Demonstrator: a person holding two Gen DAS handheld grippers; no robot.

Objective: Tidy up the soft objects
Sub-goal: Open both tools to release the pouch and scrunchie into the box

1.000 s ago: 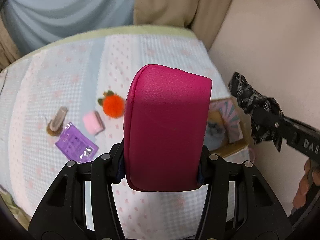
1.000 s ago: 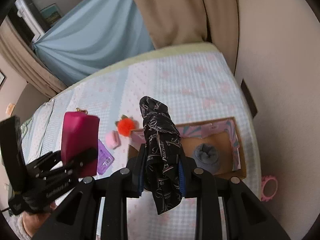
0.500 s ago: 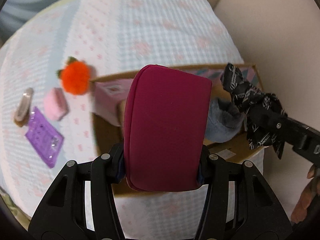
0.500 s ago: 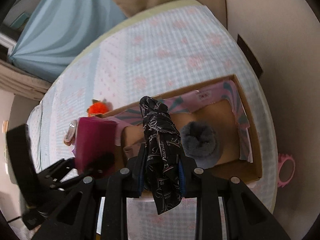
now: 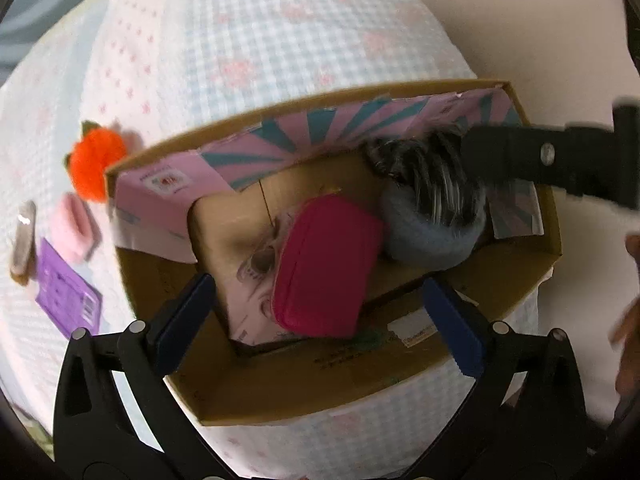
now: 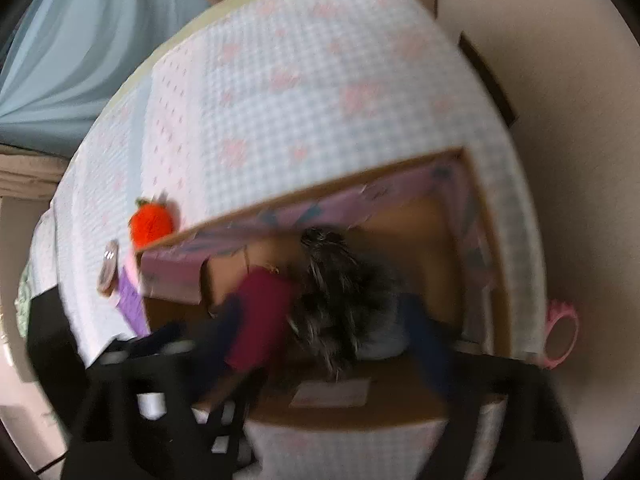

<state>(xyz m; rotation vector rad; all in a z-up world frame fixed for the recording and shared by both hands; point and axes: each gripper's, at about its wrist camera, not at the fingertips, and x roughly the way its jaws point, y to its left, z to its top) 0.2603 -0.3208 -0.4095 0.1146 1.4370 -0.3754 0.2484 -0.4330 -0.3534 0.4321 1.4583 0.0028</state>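
Note:
A cardboard box (image 5: pixel 520 280) with pink lining sits on the checked bed cover. A magenta pouch (image 5: pixel 326 266) lies inside it, below my open left gripper (image 5: pixel 320 320). A black patterned cloth (image 5: pixel 424 176) lies blurred on a grey fluffy ball (image 5: pixel 424 240) in the box. In the right wrist view the cloth (image 6: pixel 340 300), the pouch (image 6: pixel 260 320) and the box (image 6: pixel 500 280) are blurred; my right gripper (image 6: pixel 320 336) has its blue pads spread wide and holds nothing.
Left of the box lie an orange pompom (image 5: pixel 92 160), a pink soft roll (image 5: pixel 74 226), a purple card (image 5: pixel 66 300) and a small bottle (image 5: pixel 24 240). A pink ring (image 6: pixel 562 332) lies by the wall, which is close on the right.
Both grippers opened. The magenta pouch dropped from the left gripper into the box, and the black cloth dropped from the right gripper onto the grey ball. Both views are closer to the box.

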